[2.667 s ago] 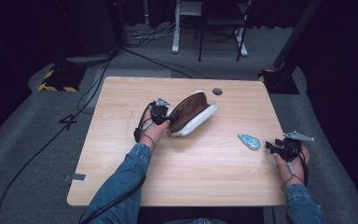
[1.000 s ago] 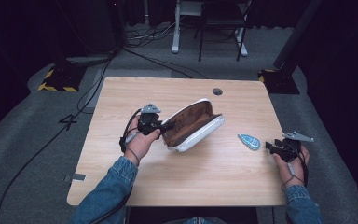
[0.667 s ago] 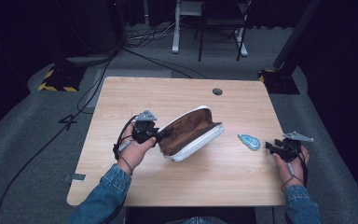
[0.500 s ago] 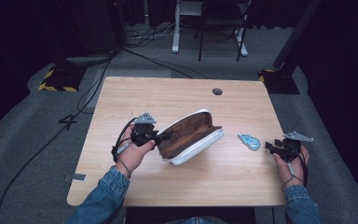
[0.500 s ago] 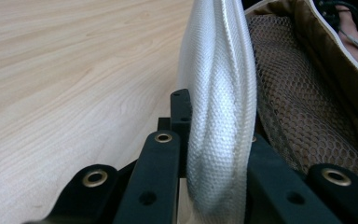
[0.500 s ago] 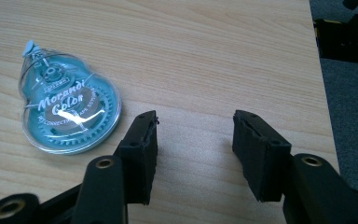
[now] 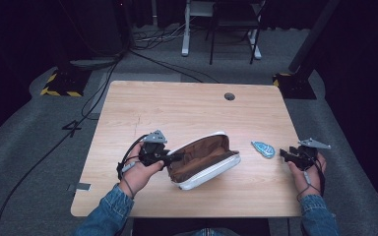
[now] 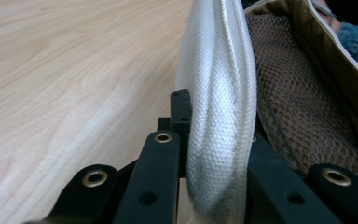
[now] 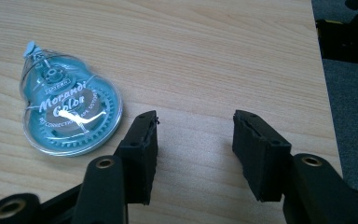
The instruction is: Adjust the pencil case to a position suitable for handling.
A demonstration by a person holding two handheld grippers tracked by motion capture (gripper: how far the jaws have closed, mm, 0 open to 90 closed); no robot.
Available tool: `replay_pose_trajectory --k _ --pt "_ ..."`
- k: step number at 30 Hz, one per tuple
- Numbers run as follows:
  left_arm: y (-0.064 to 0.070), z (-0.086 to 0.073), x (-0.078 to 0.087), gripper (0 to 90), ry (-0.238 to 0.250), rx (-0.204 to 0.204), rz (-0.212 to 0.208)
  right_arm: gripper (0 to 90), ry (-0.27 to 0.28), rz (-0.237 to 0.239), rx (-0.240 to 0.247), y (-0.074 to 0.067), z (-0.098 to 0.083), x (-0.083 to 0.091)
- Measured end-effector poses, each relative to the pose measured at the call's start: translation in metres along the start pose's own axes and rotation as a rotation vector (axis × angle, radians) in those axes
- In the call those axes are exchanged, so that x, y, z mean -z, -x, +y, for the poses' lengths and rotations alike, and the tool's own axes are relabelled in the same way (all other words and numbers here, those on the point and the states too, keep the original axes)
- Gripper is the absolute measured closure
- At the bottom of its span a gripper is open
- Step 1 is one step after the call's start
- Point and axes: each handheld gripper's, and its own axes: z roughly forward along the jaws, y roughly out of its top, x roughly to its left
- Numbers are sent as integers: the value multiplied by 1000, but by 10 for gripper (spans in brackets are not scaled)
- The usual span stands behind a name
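Pouch held open at rim, tape dispenser awaiting pickup

Table (image 7: 187, 105): light wood, occupying the centre of the high view, with a round cable hole near its upper right.

Pouch (image 7: 202, 160): white outside, brown mesh lining, lying open-mouthed in the lower centre of the high view. Its white woven rim (image 8: 219, 107) runs up the middle of the left gripper view.

Left gripper (image 7: 165, 157): lower left of centre in the high view, jaws closed on the pouch rim at its left end.

Right gripper (image 7: 288, 155): at the right edge of the table in the high view, jaws spread apart with nothing between them, resting just right of the dispenser.

Correction tape dispenser (image 9: 70, 112): small, teal, flat on the wood at the left of the right gripper view, between pouch and right gripper, touching neither.

Assessment: the pouch appears positioned and steadied for loading; the dispenser is not yet grasped. The next move likely calls for the right gripper to shift left, straddle the dispenser, close on its thin edges and carry it to the pouch mouth.
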Motion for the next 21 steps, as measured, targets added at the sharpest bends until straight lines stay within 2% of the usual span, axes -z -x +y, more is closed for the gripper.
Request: replay_pose_trajectory --k 7,21 --pt "5 -8 -5 850 -22 -5 -55 507 -1 0 -1 0 0 0" --pt "6 -21 -20 848 -59 -9 -96 507 0 5 4 0 0 0"
